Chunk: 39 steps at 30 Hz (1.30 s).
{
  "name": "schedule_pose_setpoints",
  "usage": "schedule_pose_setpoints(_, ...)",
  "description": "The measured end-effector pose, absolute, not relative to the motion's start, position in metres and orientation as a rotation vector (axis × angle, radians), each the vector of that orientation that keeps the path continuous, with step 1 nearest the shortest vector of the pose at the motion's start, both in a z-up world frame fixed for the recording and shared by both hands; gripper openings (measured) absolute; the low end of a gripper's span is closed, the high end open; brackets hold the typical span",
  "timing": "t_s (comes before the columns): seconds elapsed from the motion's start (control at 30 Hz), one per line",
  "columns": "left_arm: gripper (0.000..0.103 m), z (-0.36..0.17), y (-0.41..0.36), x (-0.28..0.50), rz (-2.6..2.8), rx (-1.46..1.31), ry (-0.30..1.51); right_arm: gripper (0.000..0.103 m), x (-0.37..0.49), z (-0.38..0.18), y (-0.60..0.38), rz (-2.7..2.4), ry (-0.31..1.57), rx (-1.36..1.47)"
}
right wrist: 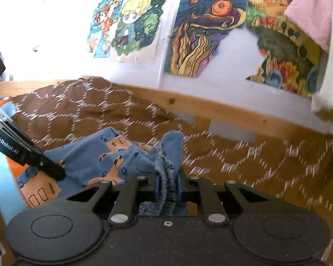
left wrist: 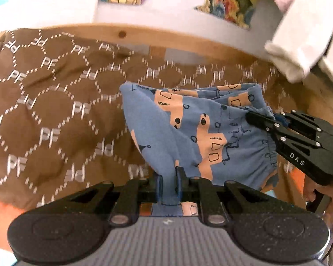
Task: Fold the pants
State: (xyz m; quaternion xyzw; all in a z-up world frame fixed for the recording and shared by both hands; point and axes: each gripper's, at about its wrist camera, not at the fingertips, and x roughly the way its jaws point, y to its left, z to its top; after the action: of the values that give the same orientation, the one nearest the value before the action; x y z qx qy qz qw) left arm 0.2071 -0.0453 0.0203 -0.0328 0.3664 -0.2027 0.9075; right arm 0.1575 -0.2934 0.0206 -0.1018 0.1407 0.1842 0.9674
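two grippers work over a brown quilt (left wrist: 44, 102) with a white hexagon print, spread on a bed with a wooden rail (right wrist: 211, 108); coloured drawings (right wrist: 202, 33) hang on the white wall behind. the blue pants (left wrist: 188, 130) with orange patches hang between the grippers, above the quilt. the left gripper (left wrist: 168, 184) pinches a blue fold, and the right gripper (right wrist: 168, 185) clamps the gathered waistband.
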Motion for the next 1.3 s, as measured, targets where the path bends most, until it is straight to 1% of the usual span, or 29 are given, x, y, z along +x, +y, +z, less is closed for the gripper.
schedule_pose_setpoints(0.07,0.015,0.021,-0.044,0.223,-0.428,-0.087,0.729,0.015,0.176,0.028,-0.294,0.374,0.288,-0.223)
schedule_pose_setpoints(0.17,0.016,0.011,-0.039,0.247,-0.435,-0.108,0.737,0.015,0.204,0.03,-0.298,0.384,0.313,-0.209)
schedule_pose_setpoints(0.37,0.017,-0.036,-0.026,0.283,-0.409,-0.148,0.874,0.017,0.243,-0.016,-0.302,0.374,0.49,-0.138)
schedule_pose_setpoints(0.47,0.02,-0.043,-0.023,0.282,-0.417,-0.153,0.869,0.026,0.241,-0.026,-0.308,0.337,0.489,-0.085)
schedule_pose_setpoints(0.53,0.023,-0.042,-0.023,0.28,-0.416,-0.129,0.863,0.036,0.24,-0.028,-0.311,0.318,0.486,-0.058)
schedule_pose_setpoints(0.6,0.029,-0.041,-0.024,0.279,-0.407,-0.107,0.863,0.04,0.24,-0.029,-0.312,0.306,0.486,-0.061)
schedule_pose_setpoints(0.73,0.034,-0.036,-0.018,0.278,-0.385,-0.127,0.864,0.05,0.234,-0.026,-0.317,0.288,0.484,-0.062)
schedule_pose_setpoints(0.77,0.037,-0.036,-0.018,0.279,-0.378,-0.13,0.863,0.052,0.232,-0.024,-0.318,0.286,0.481,-0.069)
schedule_pose_setpoints(0.8,0.045,-0.035,-0.017,0.278,-0.369,-0.126,0.862,0.057,0.231,-0.022,-0.318,0.278,0.477,-0.078)
schedule_pose_setpoints(0.83,0.052,-0.034,-0.017,0.276,-0.358,-0.121,0.858,0.064,0.229,-0.02,-0.318,0.268,0.473,-0.088)
schedule_pose_setpoints(0.87,0.064,-0.031,-0.016,0.274,-0.345,-0.116,0.847,0.068,0.225,-0.017,-0.318,0.257,0.463,-0.097)
schedule_pose_setpoints(0.9,0.071,-0.029,-0.015,0.272,-0.33,-0.112,0.833,0.075,0.222,-0.015,-0.318,0.248,0.452,-0.098)
schedule_pose_setpoints(0.93,0.073,-0.027,-0.014,0.269,-0.321,-0.11,0.822,0.082,0.219,-0.012,-0.319,0.239,0.444,-0.094)
schedule_pose_setpoints(0.97,0.075,-0.024,-0.014,0.267,-0.316,-0.108,0.813,0.086,0.216,-0.009,-0.319,0.227,0.435,-0.088)
schedule_pose_setpoints(1.03,0.084,-0.018,-0.014,0.263,-0.301,-0.099,0.799,0.097,0.206,-0.003,-0.32,0.207,0.407,-0.079)
schedule_pose_setpoints(1.07,0.091,-0.015,-0.014,0.26,-0.286,-0.09,0.786,0.099,0.201,-0.001,-0.32,0.2,0.394,-0.076)
schedule_pose_setpoints(1.1,0.094,-0.011,-0.015,0.256,-0.268,-0.08,0.767,0.1,0.196,0.001,-0.319,0.19,0.381,-0.073)
schedule_pose_setpoints(1.2,0.1,-0.002,-0.017,0.244,-0.241,-0.049,0.724,0.102,0.18,0.009,-0.318,0.176,0.352,-0.048)
schedule_pose_setpoints(1.3,0.103,0.007,-0.022,0.229,-0.196,-0.014,0.676,0.102,0.161,0.016,-0.316,0.168,0.32,-0.029)
